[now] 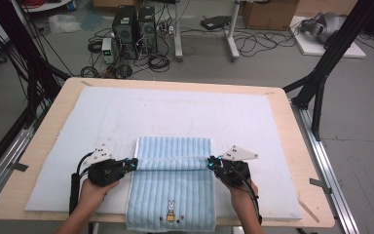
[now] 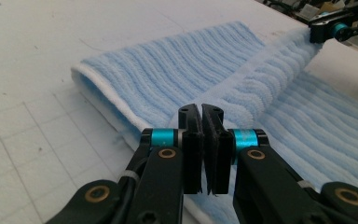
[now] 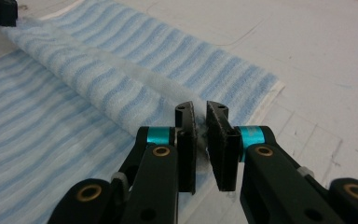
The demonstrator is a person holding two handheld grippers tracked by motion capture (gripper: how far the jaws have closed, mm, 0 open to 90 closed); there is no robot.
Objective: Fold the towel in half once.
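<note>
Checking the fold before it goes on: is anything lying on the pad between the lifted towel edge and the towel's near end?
Nothing visible. Left gripper and right gripper pinch the towel; only its flat striped half with the rabbit patch lies ahead.

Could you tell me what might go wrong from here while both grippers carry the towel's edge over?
The left gripper and right gripper each pinch only a thin edge of the blue towel, so a corner could slip free. If one hand leads, the fold may land skewed. The near end overhangs the table and might drag.
</note>
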